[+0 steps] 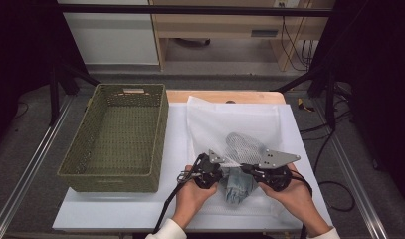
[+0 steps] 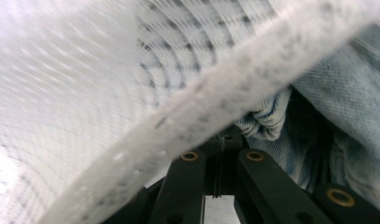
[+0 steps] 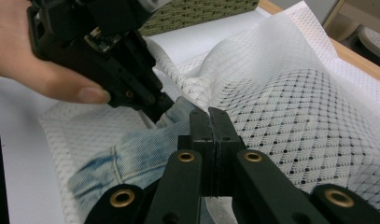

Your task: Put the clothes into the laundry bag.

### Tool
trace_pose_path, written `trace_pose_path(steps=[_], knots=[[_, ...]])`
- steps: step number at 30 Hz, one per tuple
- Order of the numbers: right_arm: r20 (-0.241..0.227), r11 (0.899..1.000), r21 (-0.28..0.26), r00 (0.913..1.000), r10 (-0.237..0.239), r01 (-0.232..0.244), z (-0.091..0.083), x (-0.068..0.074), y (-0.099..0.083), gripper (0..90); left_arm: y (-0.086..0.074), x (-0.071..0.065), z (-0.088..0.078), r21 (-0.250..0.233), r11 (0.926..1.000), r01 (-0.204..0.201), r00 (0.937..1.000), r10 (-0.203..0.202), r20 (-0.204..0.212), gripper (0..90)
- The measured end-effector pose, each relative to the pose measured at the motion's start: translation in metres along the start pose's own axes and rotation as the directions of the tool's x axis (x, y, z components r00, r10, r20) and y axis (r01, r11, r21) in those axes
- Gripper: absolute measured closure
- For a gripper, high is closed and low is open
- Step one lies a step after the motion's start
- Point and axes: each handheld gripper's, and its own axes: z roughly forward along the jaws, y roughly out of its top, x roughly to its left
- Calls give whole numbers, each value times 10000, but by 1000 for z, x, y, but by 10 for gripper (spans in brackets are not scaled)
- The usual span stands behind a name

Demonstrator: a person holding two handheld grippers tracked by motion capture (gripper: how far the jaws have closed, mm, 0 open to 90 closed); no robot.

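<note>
White mesh laundry bag (image 1: 230, 124) on surface, rim pinched by both closed claws, left claw (image 1: 217, 174) & right claw (image 1: 246, 169), prob. spreading mouth w/ pale blue denim garment (image 1: 238, 185) partly inside.

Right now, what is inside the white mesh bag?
A light-blue denim garment sits in the white mesh bag, partly sticking out at the opening near the left hand-held gripper and right hand-held gripper. The mesh hides how much lies deeper inside.

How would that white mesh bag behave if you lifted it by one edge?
The white mesh bag would probably sag and fold: it already drapes in soft ridges where both grippers pinch its rim. It looks light and thin, but the denim garment partly inside would likely weigh one end down and could slide.
</note>
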Motion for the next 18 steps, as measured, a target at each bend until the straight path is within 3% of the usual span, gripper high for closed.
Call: trace_pose_path(steps=[18], knots=[[-9,9995,292,9999,105,-105,6,-2,-5,900,15,13,11,-320,9989,354,9978,-371,-547,900]])
